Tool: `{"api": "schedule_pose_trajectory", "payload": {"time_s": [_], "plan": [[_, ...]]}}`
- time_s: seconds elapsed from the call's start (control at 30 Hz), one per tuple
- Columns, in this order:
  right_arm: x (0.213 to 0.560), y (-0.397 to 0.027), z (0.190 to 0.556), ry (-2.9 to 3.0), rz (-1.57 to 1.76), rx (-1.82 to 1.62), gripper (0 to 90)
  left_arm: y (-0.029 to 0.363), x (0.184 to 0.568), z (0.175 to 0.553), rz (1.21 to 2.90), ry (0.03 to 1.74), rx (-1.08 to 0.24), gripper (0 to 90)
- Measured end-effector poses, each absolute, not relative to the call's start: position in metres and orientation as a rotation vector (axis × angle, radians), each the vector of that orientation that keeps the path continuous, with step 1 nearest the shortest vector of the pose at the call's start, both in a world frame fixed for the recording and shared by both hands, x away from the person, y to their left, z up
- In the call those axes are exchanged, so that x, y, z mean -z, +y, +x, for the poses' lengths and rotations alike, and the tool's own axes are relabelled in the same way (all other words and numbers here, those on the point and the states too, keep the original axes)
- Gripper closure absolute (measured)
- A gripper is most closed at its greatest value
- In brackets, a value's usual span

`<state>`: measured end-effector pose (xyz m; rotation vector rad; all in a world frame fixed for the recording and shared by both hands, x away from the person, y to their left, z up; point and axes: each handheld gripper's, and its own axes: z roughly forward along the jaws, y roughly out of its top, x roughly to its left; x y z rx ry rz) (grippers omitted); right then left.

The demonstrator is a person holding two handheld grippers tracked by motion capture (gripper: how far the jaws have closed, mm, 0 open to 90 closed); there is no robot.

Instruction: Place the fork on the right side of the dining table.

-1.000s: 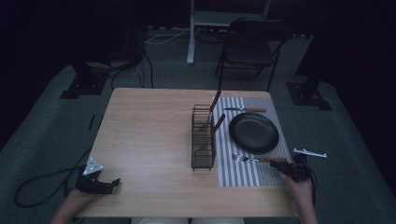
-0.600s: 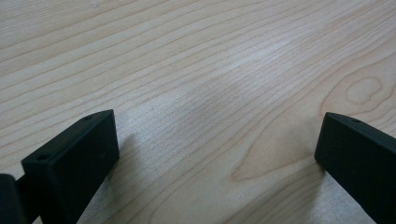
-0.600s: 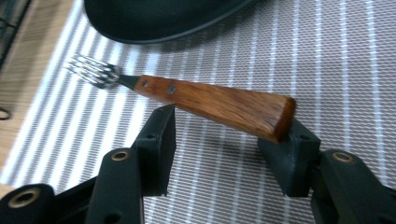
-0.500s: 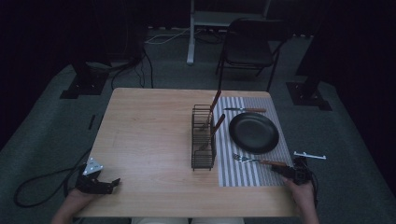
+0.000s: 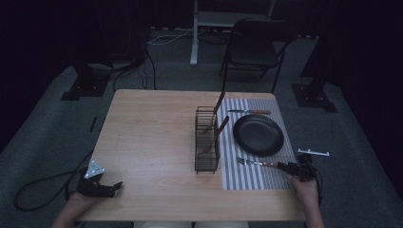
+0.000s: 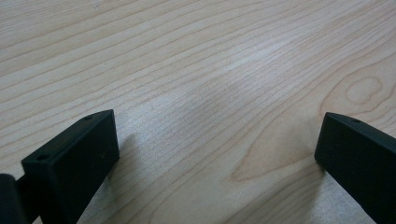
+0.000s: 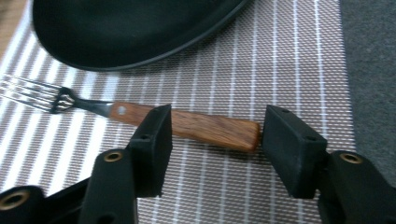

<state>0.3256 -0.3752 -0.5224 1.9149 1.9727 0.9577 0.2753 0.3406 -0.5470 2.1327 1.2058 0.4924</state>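
A fork (image 5: 259, 163) with a wooden handle lies flat on the striped placemat (image 5: 252, 179), just in front of the black plate (image 5: 258, 135). My right gripper (image 5: 291, 167) sits low at the handle's end. In the right gripper view the handle (image 7: 196, 125) runs across between the jaws of the right gripper (image 7: 217, 129). Those jaws have just been opening, and the pads stand off the wood. My left gripper (image 5: 111, 186) rests at the table's front left corner. Its jaws are wide apart over bare wood in the left gripper view (image 6: 217, 140).
A black wire rack (image 5: 207, 142) holding two wooden-handled utensils stands on the wooden table (image 5: 152, 133), left of the mat. A knife (image 5: 249, 112) lies behind the plate. A white bar (image 5: 313, 152) lies off the table's right edge. A chair (image 5: 252, 42) stands beyond the far edge.
The right hand has barely shifted at the fork's handle. The fork lies in the same spot on the mat. The left gripper has kept still.
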Motion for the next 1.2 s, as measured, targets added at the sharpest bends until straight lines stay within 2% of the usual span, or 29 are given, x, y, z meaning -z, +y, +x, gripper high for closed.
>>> {"api": "schedule_pose_trajectory", "payload": {"time_s": [0.03, 0.07, 0.27, 0.43, 0.83, 1.2], "plan": [[0.522, -0.375, 0.326, 1.973, 1.915, -0.958, 39.0, 0.341, 0.547, 0.275, 2.133, 1.206, -0.492, 0.0], [0.522, -0.369, 0.319, 1.989, 1.87, -0.98, 26.4, 0.341, 0.547, 0.275, 2.133, 1.206, -0.492, 0.0], [0.523, -0.361, 0.307, 1.989, 1.823, -1.0, 19.3, 0.341, 0.547, 0.275, 2.133, 1.206, -0.492, 0.0], [0.53, -0.352, 0.3, 2.032, 1.772, -0.972, 18.4, 0.341, 0.547, 0.275, 2.131, 1.206, -0.492, 0.0], [0.534, -0.349, 0.315, 2.031, 1.75, -0.933, 18.0, 0.341, 0.547, 0.275, 2.133, 1.206, -0.492, 0.0], [0.543, -0.333, 0.291, 1.949, 1.685, -0.937, 13.9, 0.341, 0.547, 0.275, 2.132, 1.206, -0.492, 0.0]]}}
